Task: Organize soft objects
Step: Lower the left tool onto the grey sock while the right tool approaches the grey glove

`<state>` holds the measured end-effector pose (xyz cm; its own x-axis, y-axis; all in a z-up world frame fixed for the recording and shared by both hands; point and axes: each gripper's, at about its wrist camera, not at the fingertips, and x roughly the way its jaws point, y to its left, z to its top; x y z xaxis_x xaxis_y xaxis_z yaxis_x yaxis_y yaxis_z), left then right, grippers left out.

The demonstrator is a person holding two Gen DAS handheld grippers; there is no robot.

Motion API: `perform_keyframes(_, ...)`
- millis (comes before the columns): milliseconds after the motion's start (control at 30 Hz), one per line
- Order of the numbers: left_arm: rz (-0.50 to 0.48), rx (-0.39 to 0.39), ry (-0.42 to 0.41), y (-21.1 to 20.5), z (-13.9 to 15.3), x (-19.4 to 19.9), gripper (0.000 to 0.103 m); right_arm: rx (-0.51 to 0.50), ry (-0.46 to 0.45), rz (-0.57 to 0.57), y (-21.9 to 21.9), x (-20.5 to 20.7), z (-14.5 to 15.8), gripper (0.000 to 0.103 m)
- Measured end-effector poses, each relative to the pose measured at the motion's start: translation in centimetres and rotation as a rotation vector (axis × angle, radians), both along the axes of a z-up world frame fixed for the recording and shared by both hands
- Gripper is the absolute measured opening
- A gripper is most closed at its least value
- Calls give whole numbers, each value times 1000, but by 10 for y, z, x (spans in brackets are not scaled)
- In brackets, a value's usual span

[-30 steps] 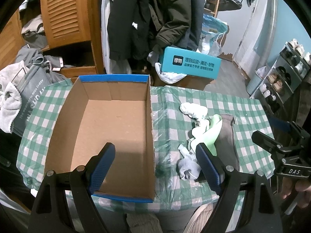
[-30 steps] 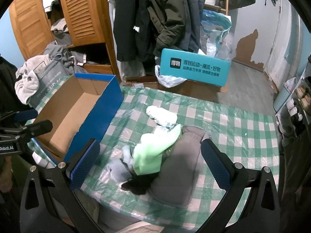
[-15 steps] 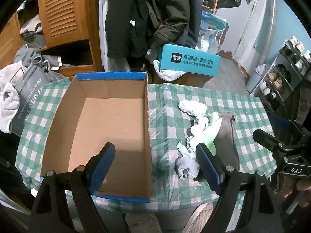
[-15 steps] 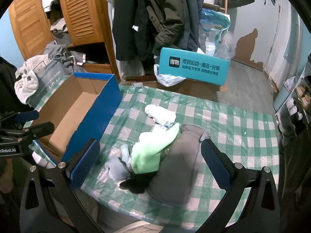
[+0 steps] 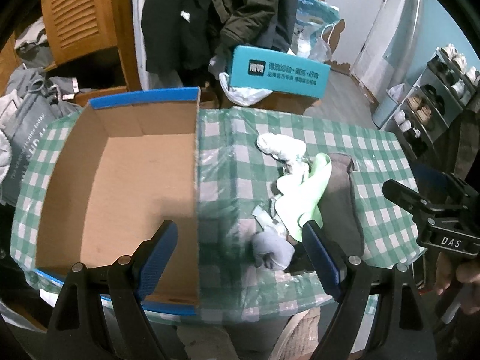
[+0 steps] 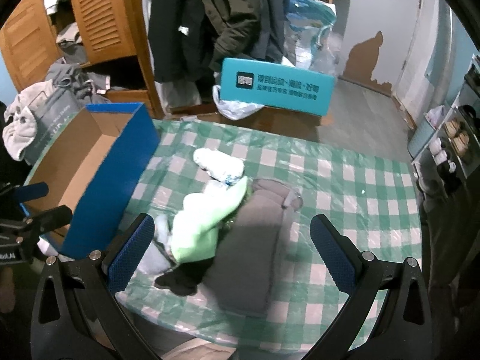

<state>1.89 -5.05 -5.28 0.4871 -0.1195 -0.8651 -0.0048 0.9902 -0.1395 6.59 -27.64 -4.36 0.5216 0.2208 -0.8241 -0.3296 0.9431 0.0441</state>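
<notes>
An open cardboard box (image 5: pixel 120 180) with blue outer walls (image 6: pixel 114 180) stands on the left of the green checked table. To its right lies a heap of soft things: a white sock (image 5: pixel 280 147) (image 6: pixel 219 162), a light green cloth (image 5: pixel 303 195) (image 6: pixel 207 222), a grey folded cloth (image 5: pixel 340 204) (image 6: pixel 255 240), a pale grey sock (image 5: pixel 271 250) and a black piece (image 6: pixel 183 279). My left gripper (image 5: pixel 240 258) hangs open above the box's near right corner. My right gripper (image 6: pixel 232 252) hangs open above the heap. Neither holds anything.
A teal carton (image 5: pixel 277 73) (image 6: pixel 276 87) stands beyond the table's far edge, with hanging coats (image 6: pixel 210 15) and a wooden wardrobe (image 6: pixel 99 15) behind. A shoe rack (image 5: pixel 435 96) is at the right. Clothes (image 6: pixel 36 114) are piled to the left of the table.
Both views have shifted slightly; the left gripper has drifted to the right along the box's near edge, and the right gripper has moved a little closer over the heap. Both stay open.
</notes>
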Motion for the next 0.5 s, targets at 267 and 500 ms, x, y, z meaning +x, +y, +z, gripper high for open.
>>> perform_keyframes(267, -10, 0, 33, -11, -14, 10, 86, 4, 45, -31, -10, 9, -10, 102)
perform_keyframes(500, -6, 7, 67, -12, -28, 15, 86, 19, 74, -52, -16, 16, -16, 102)
